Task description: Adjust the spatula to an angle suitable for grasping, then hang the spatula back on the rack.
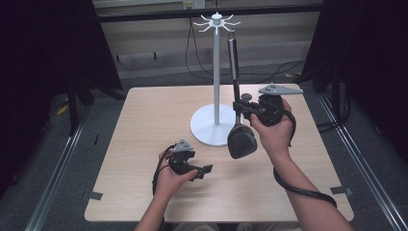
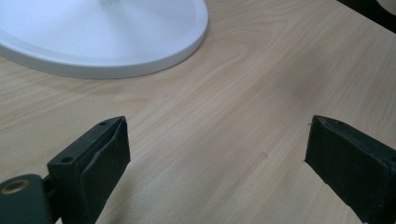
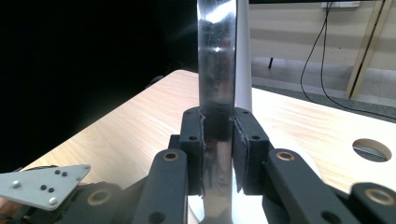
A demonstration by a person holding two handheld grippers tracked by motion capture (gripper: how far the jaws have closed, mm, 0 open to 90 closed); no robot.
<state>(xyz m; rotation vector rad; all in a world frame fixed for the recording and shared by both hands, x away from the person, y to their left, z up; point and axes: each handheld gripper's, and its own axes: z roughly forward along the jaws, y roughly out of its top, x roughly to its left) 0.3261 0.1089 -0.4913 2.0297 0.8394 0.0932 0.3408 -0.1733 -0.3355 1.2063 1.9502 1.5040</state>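
Observation:
A white stand (image 1: 216, 72) with a ring of hooks (image 1: 217, 21) at its top rises from a round base (image 1: 204, 131) on the wooden table (image 1: 144, 120). My right gripper (image 1: 239, 107) is shut on the shiny metal handle (image 1: 234, 57) of a long utensil, whose black head (image 1: 241, 140) hangs down over the base's right edge. The handle's top end sits close to one hook; I cannot tell if it touches. In the right gripper view the pads (image 3: 243, 140) press both sides of the handle (image 3: 215, 56). My left gripper (image 1: 206, 170) rests low on the table, open, with nothing between its fingers (image 2: 100, 158).
The stand's base (image 2: 102, 32) lies just ahead of the left gripper, with bare wood (image 2: 233, 93) between its jaws. The white pole (image 3: 243, 70) stands right behind the held handle. A round hole (image 3: 372, 149) is cut into the tabletop. Black curtains flank the table.

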